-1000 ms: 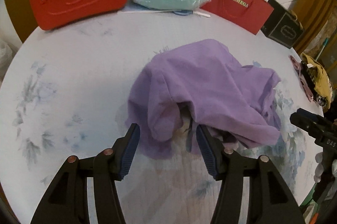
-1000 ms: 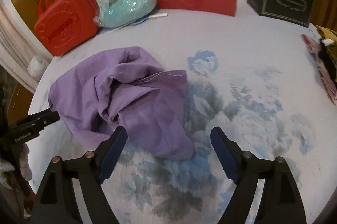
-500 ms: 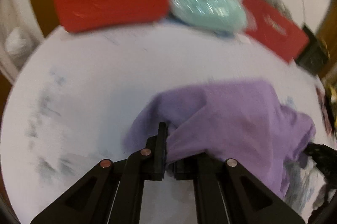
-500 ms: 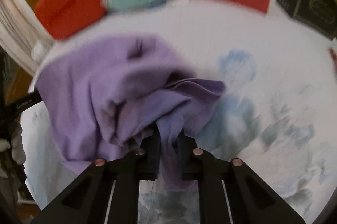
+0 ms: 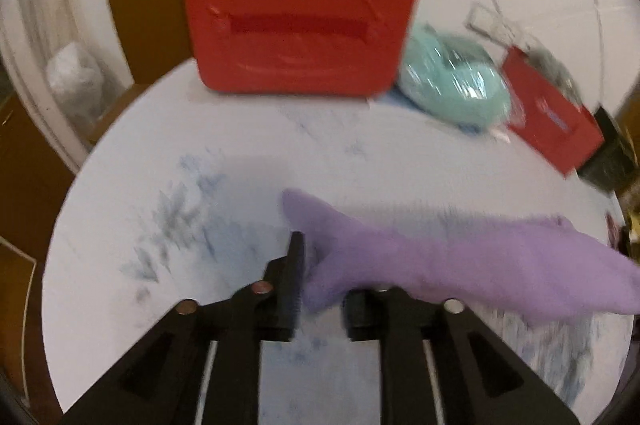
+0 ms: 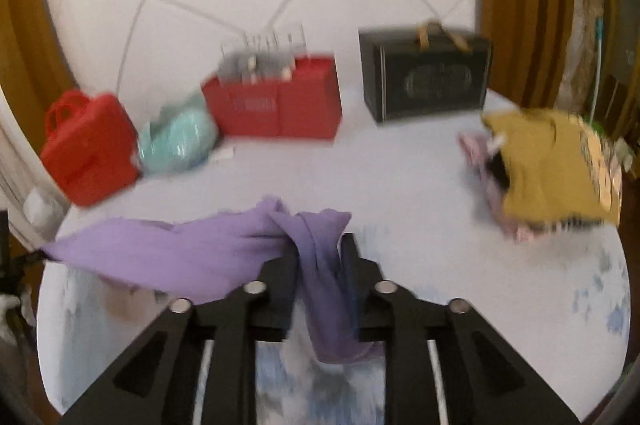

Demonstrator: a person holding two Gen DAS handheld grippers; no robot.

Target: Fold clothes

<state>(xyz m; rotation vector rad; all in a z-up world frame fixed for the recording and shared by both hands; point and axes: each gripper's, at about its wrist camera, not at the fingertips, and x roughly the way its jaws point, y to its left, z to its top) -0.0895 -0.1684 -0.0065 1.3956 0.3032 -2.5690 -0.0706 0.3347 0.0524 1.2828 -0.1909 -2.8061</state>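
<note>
Each view is taken from just behind a gripper's two fingers, looking forward and slightly down over the table, close above its surface. From the left wrist, the red case is faced near ahead. From the right wrist, the far wall and black box are faced. The purple cloth, red case, teal bundle and red bag are shared by both views.

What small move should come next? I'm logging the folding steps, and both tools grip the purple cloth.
Probably spread the two tools a little further apart. The left tool and right tool each clamp an end of the purple cloth garment, which hangs bunched and twisted between them above the floral tablecloth; tensioning it should open it flat.
</note>
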